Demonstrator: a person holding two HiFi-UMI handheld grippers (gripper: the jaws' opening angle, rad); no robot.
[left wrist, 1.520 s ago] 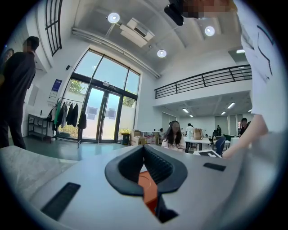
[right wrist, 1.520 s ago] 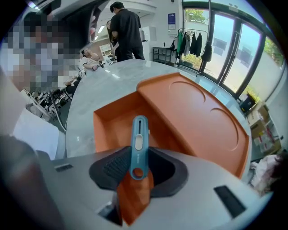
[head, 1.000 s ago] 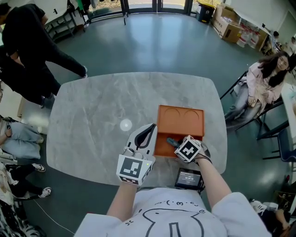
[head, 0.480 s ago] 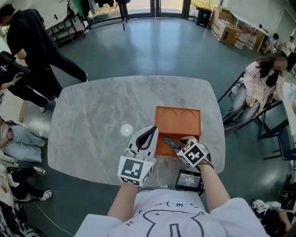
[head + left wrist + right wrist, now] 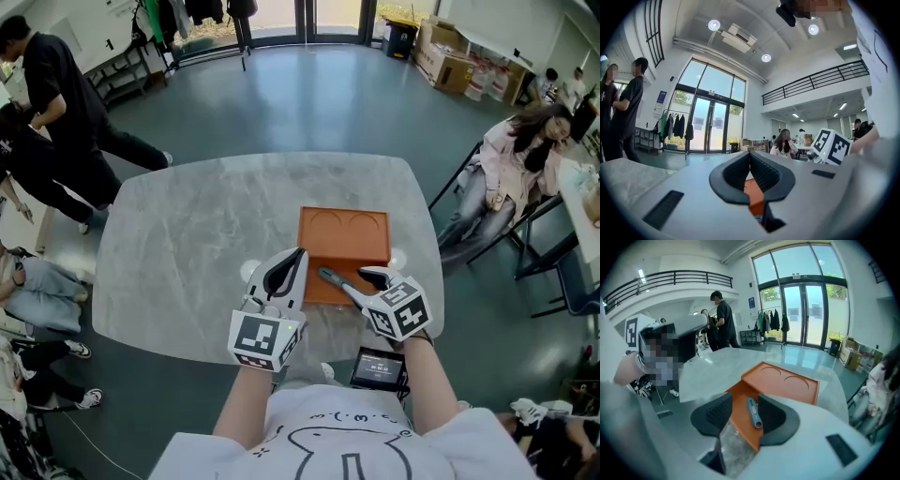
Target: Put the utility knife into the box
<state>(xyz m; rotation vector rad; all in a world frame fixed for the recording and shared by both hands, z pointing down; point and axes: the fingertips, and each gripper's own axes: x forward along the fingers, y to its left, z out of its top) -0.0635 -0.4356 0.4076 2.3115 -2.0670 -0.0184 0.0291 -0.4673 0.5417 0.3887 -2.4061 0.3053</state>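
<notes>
The head view looks steeply down from above the 6 o'clock edge of the table (image 5: 187,244); the box (image 5: 343,234) lies toward 1 o'clock. The left gripper view faces level across the hall. The right gripper view tilts down, close over the box, sharing box and table with the head view.

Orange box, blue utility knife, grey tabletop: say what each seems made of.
Orange box: probably moulded plastic, matt, with pressed circles.
Blue utility knife: smooth, plastic-looking body.
Grey tabletop: veined stone or a laminate imitation, with a slight sheen.

Glossy marble table (image 5: 187,244) — matt plastic box (image 5: 342,234), smooth plastic utility knife (image 5: 753,412).
</notes>
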